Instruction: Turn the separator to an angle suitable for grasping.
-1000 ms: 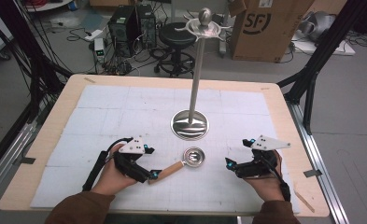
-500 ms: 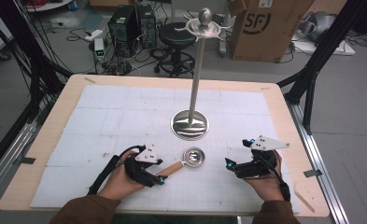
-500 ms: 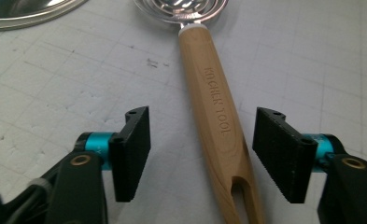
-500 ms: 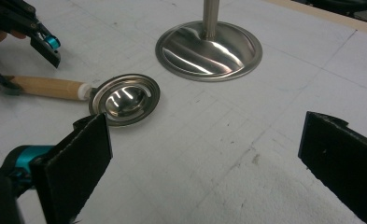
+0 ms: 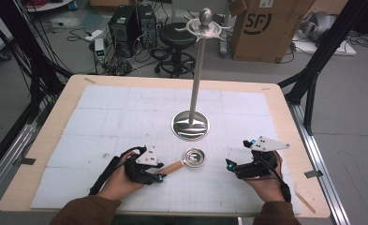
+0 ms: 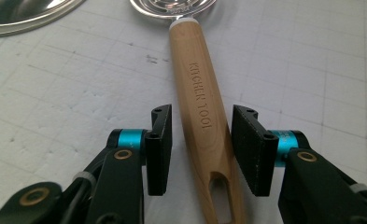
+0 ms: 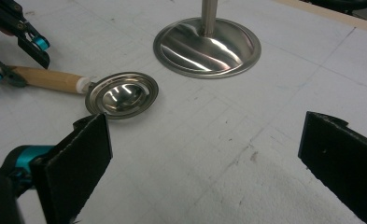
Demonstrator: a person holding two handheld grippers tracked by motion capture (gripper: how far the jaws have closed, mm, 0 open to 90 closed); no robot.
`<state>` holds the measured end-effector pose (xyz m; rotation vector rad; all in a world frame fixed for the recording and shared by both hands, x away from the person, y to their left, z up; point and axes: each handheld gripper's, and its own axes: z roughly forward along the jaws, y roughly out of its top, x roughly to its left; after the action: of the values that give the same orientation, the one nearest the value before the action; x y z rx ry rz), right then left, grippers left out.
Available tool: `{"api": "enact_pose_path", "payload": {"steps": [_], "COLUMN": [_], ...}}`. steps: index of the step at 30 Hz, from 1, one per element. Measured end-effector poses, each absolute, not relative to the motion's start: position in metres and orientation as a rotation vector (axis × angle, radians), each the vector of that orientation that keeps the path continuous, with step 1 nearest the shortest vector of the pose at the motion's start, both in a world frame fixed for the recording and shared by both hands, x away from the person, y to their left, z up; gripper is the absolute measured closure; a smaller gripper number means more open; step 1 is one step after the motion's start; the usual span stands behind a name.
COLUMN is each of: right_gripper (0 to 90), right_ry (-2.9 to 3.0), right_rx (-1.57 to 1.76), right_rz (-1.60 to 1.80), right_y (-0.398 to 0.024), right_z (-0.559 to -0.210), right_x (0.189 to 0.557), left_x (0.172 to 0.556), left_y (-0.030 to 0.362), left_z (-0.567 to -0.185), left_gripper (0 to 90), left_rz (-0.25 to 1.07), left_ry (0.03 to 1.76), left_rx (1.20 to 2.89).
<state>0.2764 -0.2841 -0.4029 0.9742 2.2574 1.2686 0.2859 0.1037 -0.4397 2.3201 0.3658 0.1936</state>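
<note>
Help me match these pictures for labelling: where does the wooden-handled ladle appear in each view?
High view: ladle lies low centre, handle toward the left gripper.
Left gripper view: handle runs up the middle between the jaws, not yet pinched.
Right gripper view: ladle at upper left.
Shared landmark: the steel stand base.

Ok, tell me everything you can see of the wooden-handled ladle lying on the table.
The ladle lies flat on the white gridded mat, just in front of the steel stand's base. Its small round bowl is shiny metal with a stepped rim, hollow up. The tapered handle looks like light wood, engraved KITCHEN TOOL, with a slot at its end. The left claw straddles the handle; its jaws have just been closing, slight gaps still showing.
</note>
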Motion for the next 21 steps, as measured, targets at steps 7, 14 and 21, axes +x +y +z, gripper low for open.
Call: {"api": "enact_pose_path", "payload": {"steps": [7,14,21], "right_gripper": [1.7,1.6,1.7], "right_ry": [2.26,2.263,2.267], "right_rx": [0.97,0.969,0.965], "right_rz": [1.267,1.266,1.268], "right_y": [-0.2838,-0.283,-0.281], "right_z": [-0.403,-0.4035,-0.4038], "right_x": [0.2766,0.277,0.278], "left_x": [0.2876,0.2874,0.2918], "left_y": [0.1051,0.1019,0.1001], "left_z": [-0.4398,-0.4414,-0.4411], "left_gripper": [63.2,64.6,68.0], "left_rz": [0.149,0.141,0.125], "left_ry": [0.37,0.367,0.36], "left_rx": [2.316,2.325,2.331]}}
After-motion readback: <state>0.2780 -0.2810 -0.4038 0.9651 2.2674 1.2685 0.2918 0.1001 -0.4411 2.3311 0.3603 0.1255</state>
